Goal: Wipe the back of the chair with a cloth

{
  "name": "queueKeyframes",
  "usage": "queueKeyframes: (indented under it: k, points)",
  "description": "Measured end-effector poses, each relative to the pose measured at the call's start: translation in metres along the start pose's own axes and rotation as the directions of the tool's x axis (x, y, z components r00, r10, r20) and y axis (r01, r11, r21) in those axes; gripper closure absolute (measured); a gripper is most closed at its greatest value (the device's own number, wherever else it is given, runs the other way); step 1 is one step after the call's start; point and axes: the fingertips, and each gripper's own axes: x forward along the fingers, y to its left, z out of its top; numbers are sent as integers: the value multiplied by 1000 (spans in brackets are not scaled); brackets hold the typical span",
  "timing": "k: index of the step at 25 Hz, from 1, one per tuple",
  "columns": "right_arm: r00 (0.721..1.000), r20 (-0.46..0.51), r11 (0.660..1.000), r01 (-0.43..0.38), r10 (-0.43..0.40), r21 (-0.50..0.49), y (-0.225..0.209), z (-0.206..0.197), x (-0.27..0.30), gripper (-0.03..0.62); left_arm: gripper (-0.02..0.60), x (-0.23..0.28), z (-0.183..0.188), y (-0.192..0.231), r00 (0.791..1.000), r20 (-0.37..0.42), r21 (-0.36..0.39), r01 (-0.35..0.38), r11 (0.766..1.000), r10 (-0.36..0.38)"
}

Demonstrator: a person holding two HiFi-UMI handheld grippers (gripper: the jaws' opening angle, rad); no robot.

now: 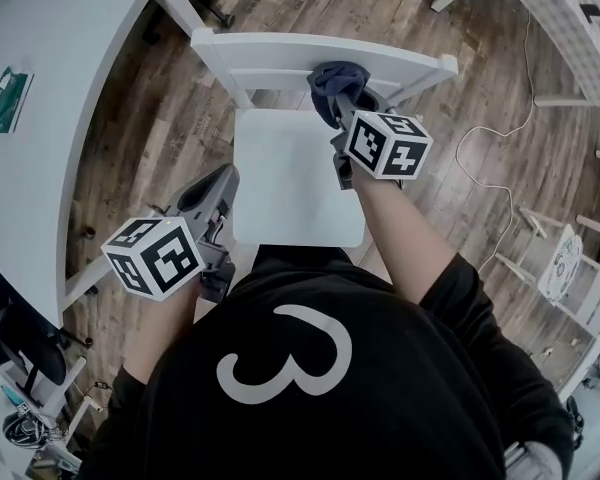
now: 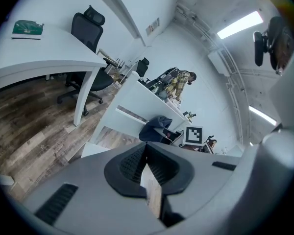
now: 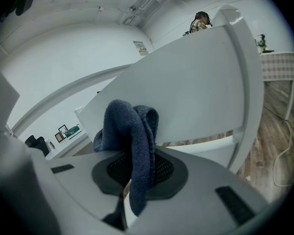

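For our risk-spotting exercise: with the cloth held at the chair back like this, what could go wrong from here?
The cloth hangs bunched in the right gripper; dragging along the chair back might pull it loose. The left gripper is shut on nothing, not steadying the chair, so a hard push could shift it.

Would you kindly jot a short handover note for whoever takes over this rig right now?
Right gripper: shut on the dark blue terry cloth, held at the top rail of the backrest of the white wooden chair, right of the rail's middle.
Left gripper: shut, empty, beside the seat's near left corner.
Done: cloth gripped and at the backrest; how much is wiped cannot be told.
Left: wipe along the backrest.
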Motion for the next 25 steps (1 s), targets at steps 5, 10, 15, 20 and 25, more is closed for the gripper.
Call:
queueKeyframes:
  k: [5,10,15,20,25]
  points:
    - [1000,18,1000,21,-21,5,-34,5,-22,543,568,8,-19,-23,1000,-11,12,-9,1000,9]
    - [999,28,999,36,-37,15,-65,9,-42,543,568,14,-31,-43,1000,-7,19,-20,1000,20]
    - [999,30,999,32,-33,24,-86,10,-54,543,568,20,-40,-61,1000,-8,33,-20,999,20]
    - [999,24,999,20,-21,46,-94,6,-61,545,568,22,-51,-75,1000,-4,34,-23,999,24]
    - [1000,17,998,23,-24,56,-99,4,-62,545,568,20,-53,-76,999,-4,30,-36,999,36]
